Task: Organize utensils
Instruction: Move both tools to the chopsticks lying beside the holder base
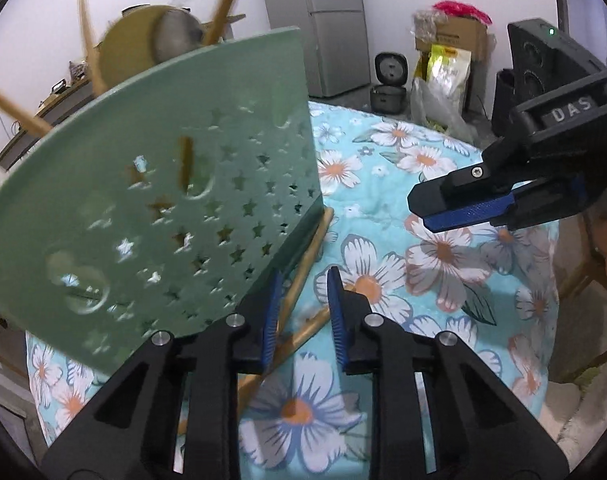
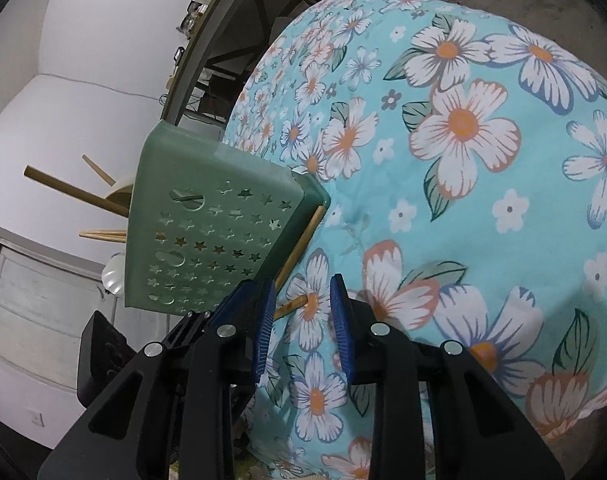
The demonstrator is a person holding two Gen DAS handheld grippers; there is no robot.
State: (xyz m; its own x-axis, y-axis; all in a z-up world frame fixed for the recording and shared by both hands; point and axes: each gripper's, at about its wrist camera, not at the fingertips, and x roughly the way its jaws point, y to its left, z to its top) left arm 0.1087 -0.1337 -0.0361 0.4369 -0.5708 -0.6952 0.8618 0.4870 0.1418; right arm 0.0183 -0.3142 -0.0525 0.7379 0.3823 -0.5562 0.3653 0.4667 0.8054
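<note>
- A round table under a turquoise cloth (image 2: 483,208) printed with white and orange flowers filled most of both views.
- A green plastic utensil holder (image 1: 155,208), pierced with star-shaped holes, lay tipped on its side at the left edge of the table, its open mouth facing left, away from the table.
- Wooden chopsticks (image 1: 223,4) and a pale spoon (image 2: 121,194) stuck out of that mouth to the far left.
- Two loose chopsticks (image 1: 303,276) lay on the cloth just beside the holder's base, one running along its right edge, the other crossing nearer the camera.
- The right gripper (image 2: 301,324) hovered over the cloth just right of the holder, its blue pads (image 2: 339,320) a narrow gap apart with nothing held; the tip of one loose chopstick lay below the gap.
- The left gripper (image 1: 303,312) sat near the holder's base, its pads (image 1: 337,316) also a little apart and empty, the loose chopsticks lying on the cloth beneath them.
- From the left view, the right gripper reached in from the right, above the flowers.
</note>
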